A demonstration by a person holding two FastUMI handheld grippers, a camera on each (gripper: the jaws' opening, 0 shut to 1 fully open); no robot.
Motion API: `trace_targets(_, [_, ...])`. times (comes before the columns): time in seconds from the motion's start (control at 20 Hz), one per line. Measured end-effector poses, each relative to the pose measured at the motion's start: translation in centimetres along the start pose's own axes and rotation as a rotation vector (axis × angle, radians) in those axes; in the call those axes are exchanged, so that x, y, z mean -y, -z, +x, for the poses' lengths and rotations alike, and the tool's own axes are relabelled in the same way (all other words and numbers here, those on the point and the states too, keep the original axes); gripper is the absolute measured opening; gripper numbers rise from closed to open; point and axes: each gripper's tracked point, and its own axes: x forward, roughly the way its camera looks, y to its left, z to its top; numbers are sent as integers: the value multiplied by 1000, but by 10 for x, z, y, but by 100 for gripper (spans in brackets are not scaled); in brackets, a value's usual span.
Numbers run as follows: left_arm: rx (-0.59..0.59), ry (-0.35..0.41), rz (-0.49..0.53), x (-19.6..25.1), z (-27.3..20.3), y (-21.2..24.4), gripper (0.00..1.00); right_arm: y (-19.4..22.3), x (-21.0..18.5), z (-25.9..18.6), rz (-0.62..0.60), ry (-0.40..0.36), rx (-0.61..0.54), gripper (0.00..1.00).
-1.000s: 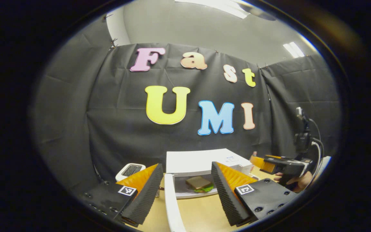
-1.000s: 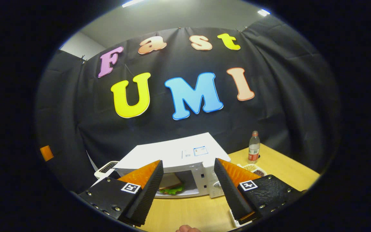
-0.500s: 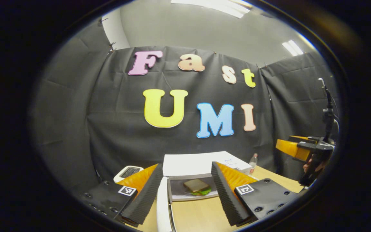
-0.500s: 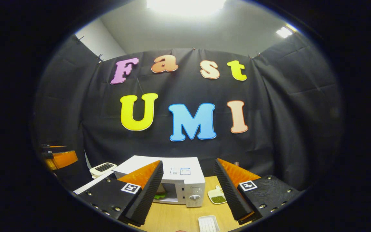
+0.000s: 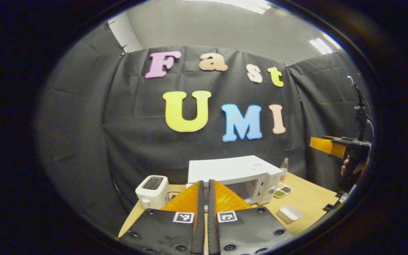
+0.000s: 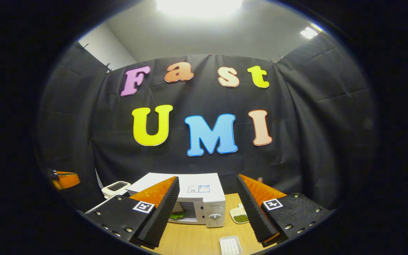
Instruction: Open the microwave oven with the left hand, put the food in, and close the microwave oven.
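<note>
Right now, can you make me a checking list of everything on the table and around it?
Surface: wooden table, flat and tidy.
Job's things: white microwave at the back. The sandwich shows inside its front. The door looks shut in the left gripper view, but I cannot tell for sure.
Clutter: toaster left of the microwave, bottle and snack dish to its right, white tray nearer the front.
Grippers: left tool shut and holding nothing; right tool open and holding nothing.
Cables: a thin cable above the right tool.
Surroundings: black cloth wall, ceiling light on.
</note>
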Motion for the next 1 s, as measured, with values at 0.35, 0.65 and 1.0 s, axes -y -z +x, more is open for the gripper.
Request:
trace_targets(0.35, [-197, -77, -9, -65, -48, 95, 9, 4, -14, 8, 19, -27, -5, 95])
trace_targets(0.65, [-354, -54, 14, -67, -65, 173, 10, 7, -22, 15, 24, -39, -12, 96])
trace_targets(1.0, [-369, -18, -40, -36, -58, 180, 6, 5, -14, 16, 11, -41, -14, 96])
